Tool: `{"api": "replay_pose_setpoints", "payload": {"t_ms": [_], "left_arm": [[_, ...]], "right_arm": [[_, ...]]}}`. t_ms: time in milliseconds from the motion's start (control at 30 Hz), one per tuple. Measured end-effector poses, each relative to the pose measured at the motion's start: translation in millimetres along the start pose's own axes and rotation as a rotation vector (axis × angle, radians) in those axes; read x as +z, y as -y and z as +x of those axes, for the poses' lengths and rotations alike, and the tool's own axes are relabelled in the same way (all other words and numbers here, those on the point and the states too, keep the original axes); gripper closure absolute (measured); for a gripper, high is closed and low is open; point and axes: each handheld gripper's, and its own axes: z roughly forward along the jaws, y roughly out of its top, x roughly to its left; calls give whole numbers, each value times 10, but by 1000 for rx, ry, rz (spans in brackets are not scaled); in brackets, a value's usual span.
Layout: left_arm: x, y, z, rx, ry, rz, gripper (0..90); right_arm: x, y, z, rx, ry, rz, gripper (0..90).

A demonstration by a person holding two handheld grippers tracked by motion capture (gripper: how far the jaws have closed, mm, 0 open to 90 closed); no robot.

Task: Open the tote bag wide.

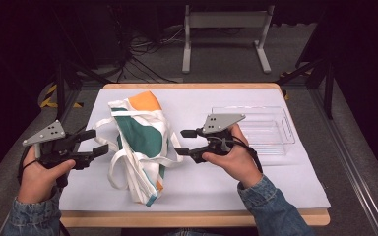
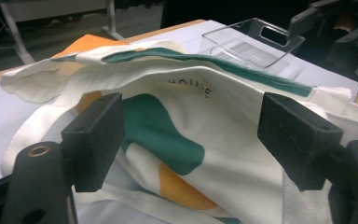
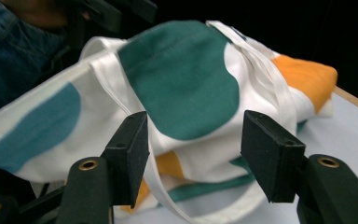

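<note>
Left hand-held gripper (image 1: 94,142) is sitting at the left edge of the tote bag (image 1: 140,142), jaws standing wide apart and gripping nothing; right hand-held gripper (image 1: 185,142) is mirroring it at the bag's right edge, also wide open and empty. The bag is lying crumpled mid-counter, white cloth with green and orange patches, handles (image 1: 115,169) looping loose toward the near edge. A clear plastic tray (image 1: 263,129) is standing empty to the right of it on the counter (image 1: 275,184).

Step in hand, by my reading: both grippers are closing in to take the bag by opposite sides. Doing it well is likely meaning pinching a single layer of rim or a strap on each side, not a bunched fold, and closing both at matching height so the cloth is lifting evenly rather than twisting. The straps could be snagging a jaw if approached carelessly.

View differences: the left gripper view is looking into the open mouth of the bag (image 2: 182,121), showing small dark lettering on the inner cloth, which the high view is not resolving. The right gripper view is facing the outer panel (image 3: 182,79) and 1 strap crossing it. The high view alone is giving the layout of both hands and tray together
</note>
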Motion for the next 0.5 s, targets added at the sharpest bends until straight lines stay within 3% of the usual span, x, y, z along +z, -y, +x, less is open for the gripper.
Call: {"api": "replay_pose_setpoints", "payload": {"t_ms": [33,300,500], "left_arm": [[-3,2,1,-2,-2,0,238],[-16,-5,-33,6,-4,-6,236],[-27,-7,-47,13,0,-5,235]], "right_arm": [[13,16,12,10,-12,-17,424],[289,91,134,-28,-43,60,411],[357,119,172,-3,-92,47,415]]}}
